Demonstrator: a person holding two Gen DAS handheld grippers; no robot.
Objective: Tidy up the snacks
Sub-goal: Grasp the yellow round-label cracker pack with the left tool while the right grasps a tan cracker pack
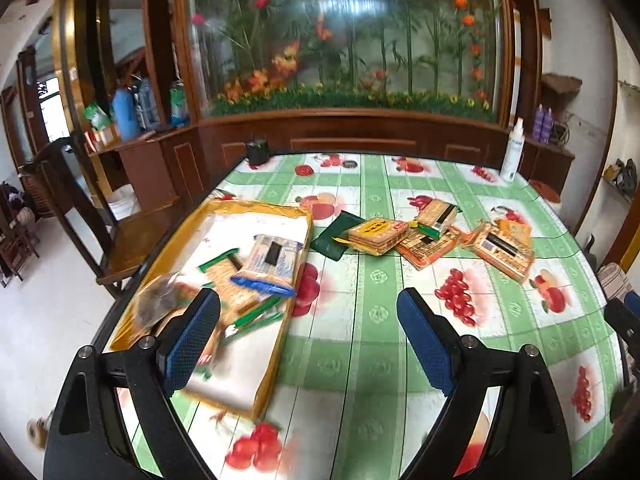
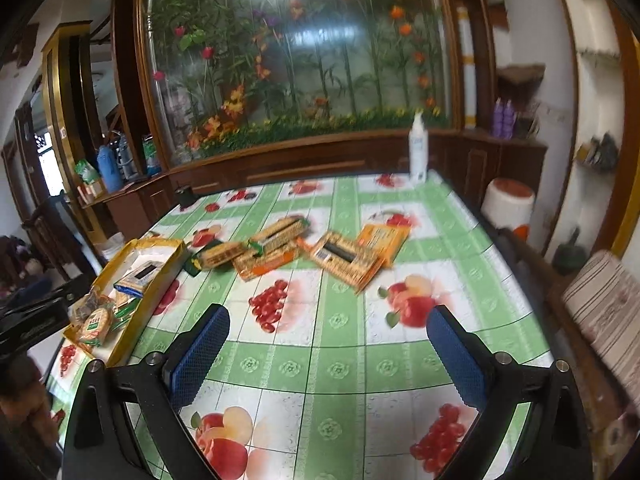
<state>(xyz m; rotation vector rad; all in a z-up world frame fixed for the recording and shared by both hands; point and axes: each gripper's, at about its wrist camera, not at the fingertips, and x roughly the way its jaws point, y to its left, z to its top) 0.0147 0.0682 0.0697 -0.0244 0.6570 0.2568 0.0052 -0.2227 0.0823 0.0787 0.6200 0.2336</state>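
Observation:
A yellow tray (image 1: 298, 240) lies at the table's left and holds several cracker packs, among them a blue-edged pack (image 1: 274, 260). My left gripper (image 1: 308, 316) is open and empty, its left finger over the tray's near part. Several snack packs (image 1: 378, 234) lie loose on the tablecloth beyond it, with an orange pack (image 1: 500, 248) farthest right. In the right wrist view the tray (image 2: 166, 280) is at the left and the loose packs (image 2: 344, 258) lie in the middle. My right gripper (image 2: 328, 328) is open and empty above bare cloth, short of the packs.
A white spray bottle (image 2: 418, 148) stands at the table's far right corner. A dark cup (image 1: 256, 150) stands at the far left edge. A wooden chair (image 1: 100, 232) is left of the table, a cushioned seat (image 2: 604, 304) right of it.

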